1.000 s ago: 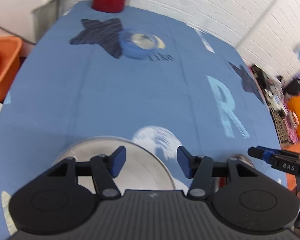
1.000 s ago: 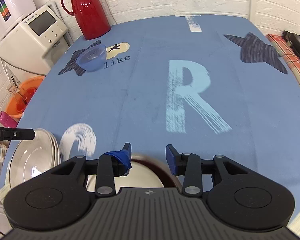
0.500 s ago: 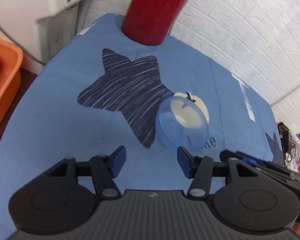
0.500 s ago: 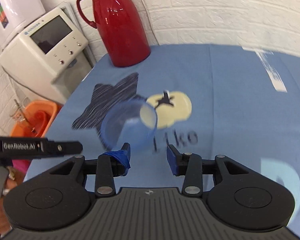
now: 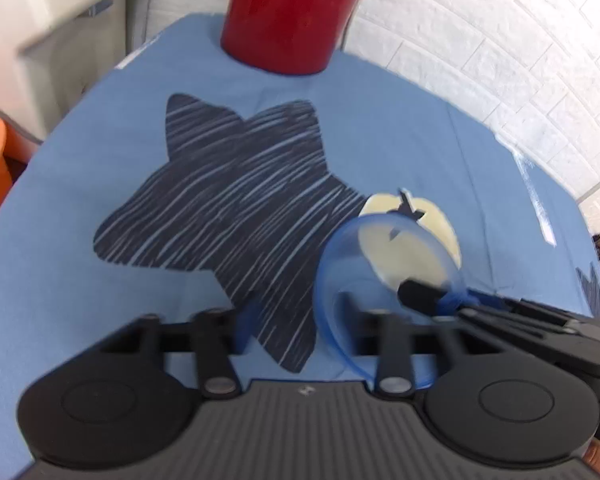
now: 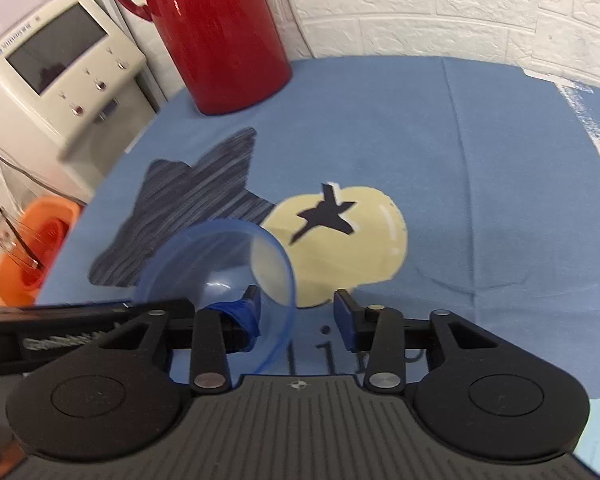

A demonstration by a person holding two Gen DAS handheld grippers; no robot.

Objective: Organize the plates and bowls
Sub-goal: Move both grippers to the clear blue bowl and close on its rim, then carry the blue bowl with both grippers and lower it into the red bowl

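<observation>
The translucent blue bowl (image 6: 216,276) sits on the blue tablecloth (image 6: 480,184), over the dark star's tip and the cream apple print. The right gripper (image 6: 296,312), fingers wide, straddles its right rim, so it should close squarely there. The left gripper (image 5: 300,320), also wide and empty, hangs just left; the red thermos (image 6: 220,32) stands well beyond, leaving open cloth rightward.

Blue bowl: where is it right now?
The blue bowl sits on the tablecloth between the dark star print and cream apple print, straddled by the right gripper.
</observation>
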